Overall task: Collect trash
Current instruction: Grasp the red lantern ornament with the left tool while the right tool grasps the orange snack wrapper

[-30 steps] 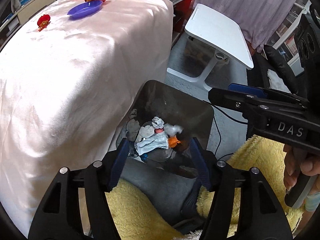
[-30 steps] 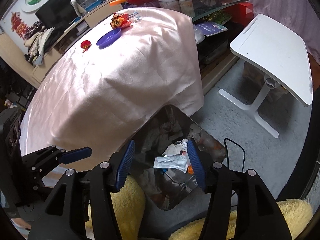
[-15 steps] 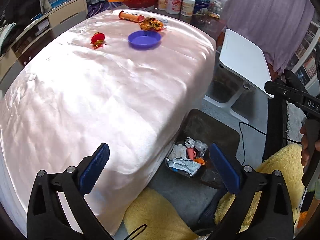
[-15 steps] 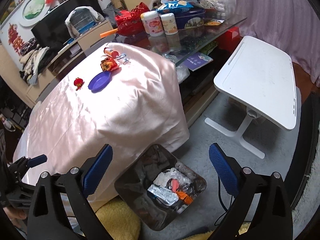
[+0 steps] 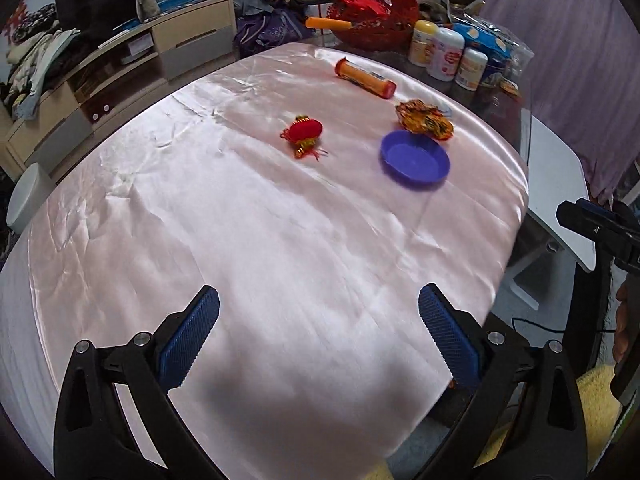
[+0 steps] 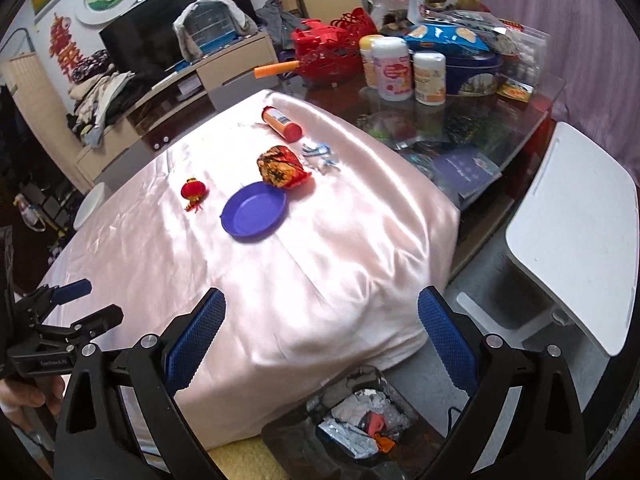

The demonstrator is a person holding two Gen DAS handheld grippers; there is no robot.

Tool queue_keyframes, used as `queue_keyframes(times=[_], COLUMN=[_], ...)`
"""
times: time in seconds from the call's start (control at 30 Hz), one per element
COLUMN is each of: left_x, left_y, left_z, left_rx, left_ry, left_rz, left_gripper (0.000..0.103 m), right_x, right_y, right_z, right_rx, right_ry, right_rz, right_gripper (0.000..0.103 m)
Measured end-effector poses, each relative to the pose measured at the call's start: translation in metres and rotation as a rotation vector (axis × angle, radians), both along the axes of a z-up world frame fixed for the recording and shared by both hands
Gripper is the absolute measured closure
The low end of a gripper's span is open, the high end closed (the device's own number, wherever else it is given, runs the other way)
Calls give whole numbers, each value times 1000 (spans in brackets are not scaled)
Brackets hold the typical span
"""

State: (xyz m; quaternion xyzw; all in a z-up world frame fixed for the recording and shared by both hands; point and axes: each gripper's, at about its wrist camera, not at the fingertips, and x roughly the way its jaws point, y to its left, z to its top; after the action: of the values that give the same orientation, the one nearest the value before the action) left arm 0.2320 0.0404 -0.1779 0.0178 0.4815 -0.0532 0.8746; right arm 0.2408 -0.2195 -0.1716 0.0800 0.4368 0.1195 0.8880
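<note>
A crumpled gold and red wrapper [image 5: 425,121] [image 6: 282,167] lies on the pink cloth next to a purple dish [image 5: 415,159] [image 6: 255,210]. A small clear wrapper [image 6: 320,156] lies beside it. A red lantern ornament [image 5: 305,132] [image 6: 194,191] and an orange tube [image 5: 365,78] [image 6: 281,124] lie farther back. The dark trash bin [image 6: 360,432] with foil and wrappers stands on the floor below the table corner. My left gripper [image 5: 318,336] is open and empty over the near cloth. My right gripper [image 6: 320,340] is open and empty above the bin.
A white side table [image 6: 576,236] stands to the right. A glass table [image 6: 460,120] behind holds jars, tins and snack bags. A yellow rug [image 6: 240,456] lies by the bin. A TV cabinet [image 5: 132,64] stands at the back left.
Both grippers have risen from over the bin and opened wide. They now look across the table top, and the left view has lost sight of the bin.
</note>
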Motion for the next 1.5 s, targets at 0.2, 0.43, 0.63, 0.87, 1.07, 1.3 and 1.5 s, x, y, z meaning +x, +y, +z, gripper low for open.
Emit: queue_keyframes(times=[0.2, 0.43, 0.63, 0.87, 1.07, 1.3, 1.5], left_x=[59, 120, 157, 183, 182, 167, 134], left_y=[11, 11, 6, 0, -3, -1, -7], left_z=[4, -3, -22, -47, -46, -21, 14], left_rx=[-1, -8, -28, -73, -66, -58, -52], left_ry=[-17, -28, 5, 54, 45, -3, -59], left_rz=[37, 36, 10, -3, -18, -1, -20], left_gripper=[8, 10, 26, 52, 68, 68, 68], right_x=[58, 111, 140, 156, 155, 143, 116], right_y=[36, 62, 73, 74, 71, 68, 59], right_z=[6, 1, -17, -36, -38, -10, 25], right_rx=[45, 48, -10, -8, -27, -36, -45], right_ry=[-22, -30, -7, 29, 25, -20, -71], right_rz=[78, 125, 140, 146, 140, 145, 138], right_gripper=[6, 22, 33, 43, 57, 58, 58])
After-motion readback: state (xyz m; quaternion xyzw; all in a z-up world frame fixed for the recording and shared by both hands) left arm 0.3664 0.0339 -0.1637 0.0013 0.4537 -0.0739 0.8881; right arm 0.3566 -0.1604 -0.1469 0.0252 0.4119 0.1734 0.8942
